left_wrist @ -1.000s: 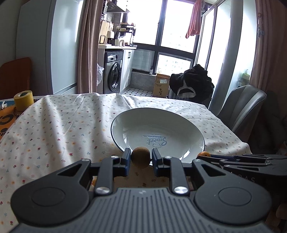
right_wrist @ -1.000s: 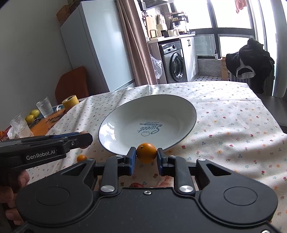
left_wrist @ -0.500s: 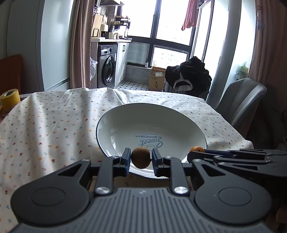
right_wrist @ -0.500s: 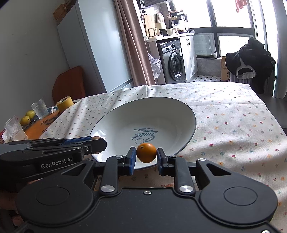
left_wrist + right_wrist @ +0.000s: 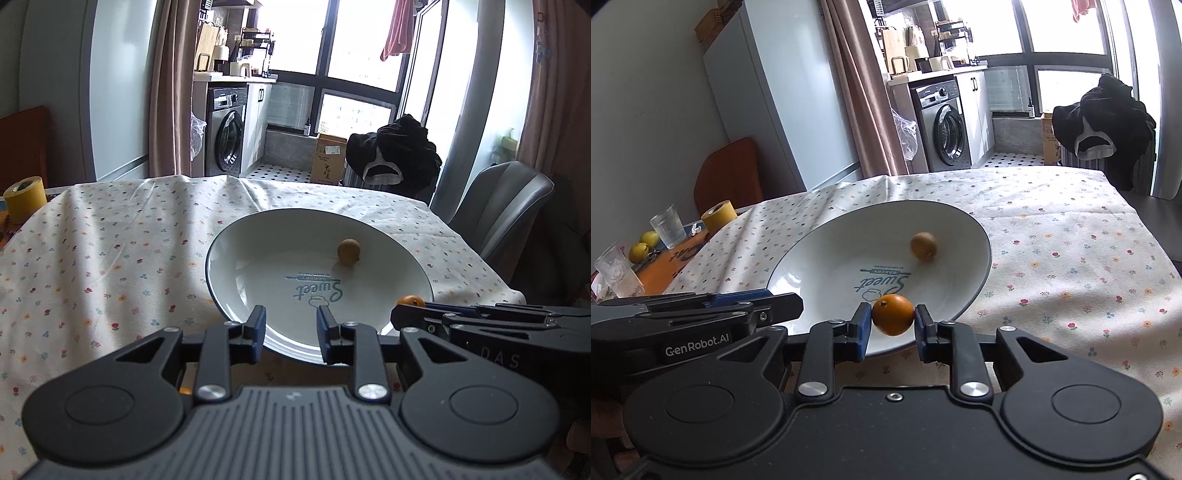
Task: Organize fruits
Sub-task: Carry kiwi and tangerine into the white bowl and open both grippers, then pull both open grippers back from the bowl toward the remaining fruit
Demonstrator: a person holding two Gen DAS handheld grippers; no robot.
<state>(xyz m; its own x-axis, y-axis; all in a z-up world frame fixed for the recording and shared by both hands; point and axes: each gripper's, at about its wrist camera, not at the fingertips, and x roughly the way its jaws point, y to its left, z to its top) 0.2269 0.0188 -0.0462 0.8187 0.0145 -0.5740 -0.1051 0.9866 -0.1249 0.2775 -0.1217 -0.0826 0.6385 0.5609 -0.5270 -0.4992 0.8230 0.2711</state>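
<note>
A white plate [image 5: 236,243] [image 5: 975,236] with blue lettering lies on the flowered tablecloth. A small brown fruit [image 5: 348,251] [image 5: 923,246] sits loose in the plate's far half, slightly blurred in the right wrist view. My left gripper [image 5: 291,324] stands open over the plate's near rim with nothing between its fingers; the right wrist view shows it from the side [image 5: 790,302]. My right gripper [image 5: 891,323] is shut on a small orange fruit [image 5: 892,315] above the plate's near edge. The left wrist view shows that orange fruit [image 5: 408,300] at the right gripper's tip.
A yellow tape roll [image 5: 25,198] [image 5: 719,215], two drinking glasses [image 5: 669,232] and yellow-green fruits [image 5: 641,250] stand at the table's left end. A grey chair [image 5: 506,206] is beyond the right edge. The cloth [image 5: 1071,258] spreads right of the plate.
The left gripper opened and let go of the brown fruit, which has rolled to the plate's far half. The right gripper keeps its hold on the orange fruit, now over the plate's edge.
</note>
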